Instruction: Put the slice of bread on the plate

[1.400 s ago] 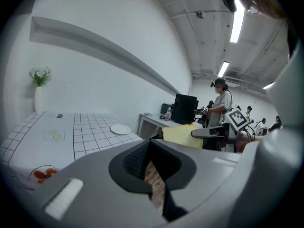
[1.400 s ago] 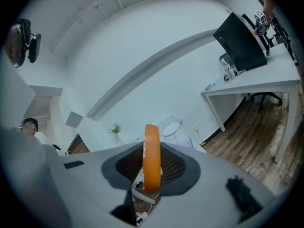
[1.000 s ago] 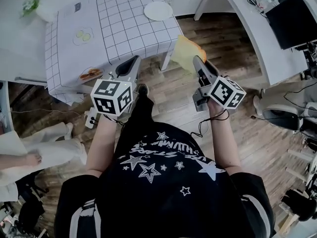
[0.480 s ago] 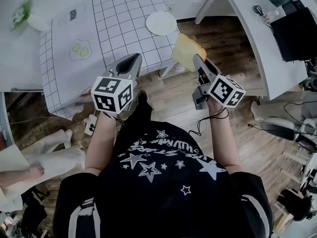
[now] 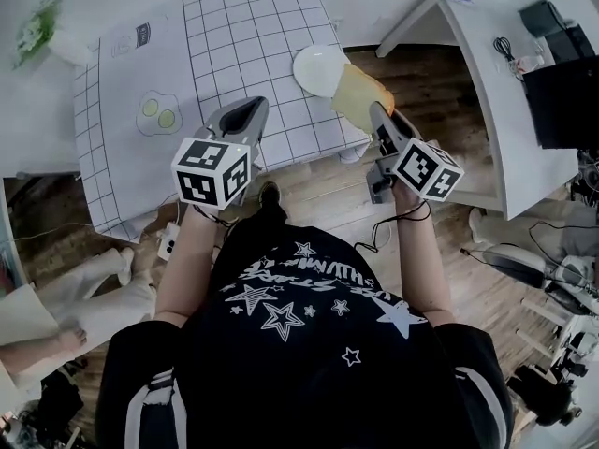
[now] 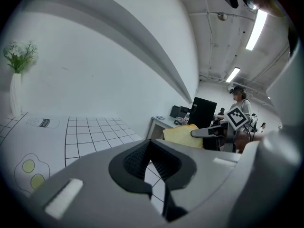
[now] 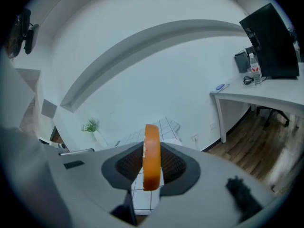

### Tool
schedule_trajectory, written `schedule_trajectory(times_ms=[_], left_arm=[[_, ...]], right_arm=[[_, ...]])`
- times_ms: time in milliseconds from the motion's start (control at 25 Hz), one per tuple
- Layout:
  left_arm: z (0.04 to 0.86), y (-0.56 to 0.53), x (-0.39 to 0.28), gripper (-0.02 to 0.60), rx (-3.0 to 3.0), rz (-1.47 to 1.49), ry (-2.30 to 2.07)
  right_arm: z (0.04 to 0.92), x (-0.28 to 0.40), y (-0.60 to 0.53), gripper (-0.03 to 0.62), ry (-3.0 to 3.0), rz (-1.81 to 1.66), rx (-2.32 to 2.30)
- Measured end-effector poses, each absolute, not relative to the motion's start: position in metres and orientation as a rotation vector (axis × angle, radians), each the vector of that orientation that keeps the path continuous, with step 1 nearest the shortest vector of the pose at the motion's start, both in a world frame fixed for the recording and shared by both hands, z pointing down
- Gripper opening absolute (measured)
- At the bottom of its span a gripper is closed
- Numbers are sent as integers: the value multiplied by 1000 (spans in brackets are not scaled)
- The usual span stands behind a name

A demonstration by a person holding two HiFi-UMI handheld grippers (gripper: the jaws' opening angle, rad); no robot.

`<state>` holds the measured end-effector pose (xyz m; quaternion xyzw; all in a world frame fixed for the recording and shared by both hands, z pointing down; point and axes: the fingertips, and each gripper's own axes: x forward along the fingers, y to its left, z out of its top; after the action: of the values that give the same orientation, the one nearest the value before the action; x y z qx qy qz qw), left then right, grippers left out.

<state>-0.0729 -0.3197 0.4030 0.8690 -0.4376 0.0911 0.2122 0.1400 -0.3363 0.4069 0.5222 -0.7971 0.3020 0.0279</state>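
Note:
A slice of bread [image 5: 358,92] with an orange crust stands on edge between the jaws of my right gripper [image 5: 377,115], which is shut on it. In the right gripper view the bread [image 7: 151,156] fills the gap of that gripper [image 7: 152,163]. The white plate [image 5: 316,68] lies at the near right corner of the grid-cloth table [image 5: 234,45], just left of the bread. My left gripper [image 5: 245,110] hovers over the table's near edge, shut and holding nothing [image 6: 151,144]. The left gripper view also shows the bread [image 6: 183,136].
A fried-egg pair [image 5: 157,113] lies on the table's left part, and a vase of flowers [image 5: 37,26] stands at its far left corner. A white desk [image 5: 487,82] with a dark monitor [image 5: 562,82] stands to the right. Wooden floor lies between them.
Both grippers have come forward to the table. The bread, earlier over the floor, is now beside the plate at the table's corner. The right jaws kept their hold.

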Motion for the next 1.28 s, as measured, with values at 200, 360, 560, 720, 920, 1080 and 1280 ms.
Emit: schedule_trajectory(times_ms=[200, 360, 560, 720, 920, 1080, 1280], left_arm=[[412, -349, -82, 9, 2422, 256, -1193], [418, -369, -88, 9, 2440, 266, -1177], [421, -388, -94, 9, 2440, 254, -1161], [424, -394, -90, 9, 2433, 252, -1152], [427, -400, -84, 9, 2418, 275, -1180], [426, -410, -81, 9, 2373, 259, -1248], [427, -417, -74, 9, 2322, 266, -1314]], right_arm=[[416, 129, -367, 97, -2404, 872, 1614], [424, 123, -386, 97, -2348, 829, 1612], [427, 117, -402, 97, -2288, 731, 1602], [426, 115, -412, 97, -2267, 622, 1570], [428, 107, -429, 97, -2252, 434, 1441], [427, 98, -447, 97, -2266, 261, 1316], [433, 78, -462, 97, -2265, -19, 1079]])
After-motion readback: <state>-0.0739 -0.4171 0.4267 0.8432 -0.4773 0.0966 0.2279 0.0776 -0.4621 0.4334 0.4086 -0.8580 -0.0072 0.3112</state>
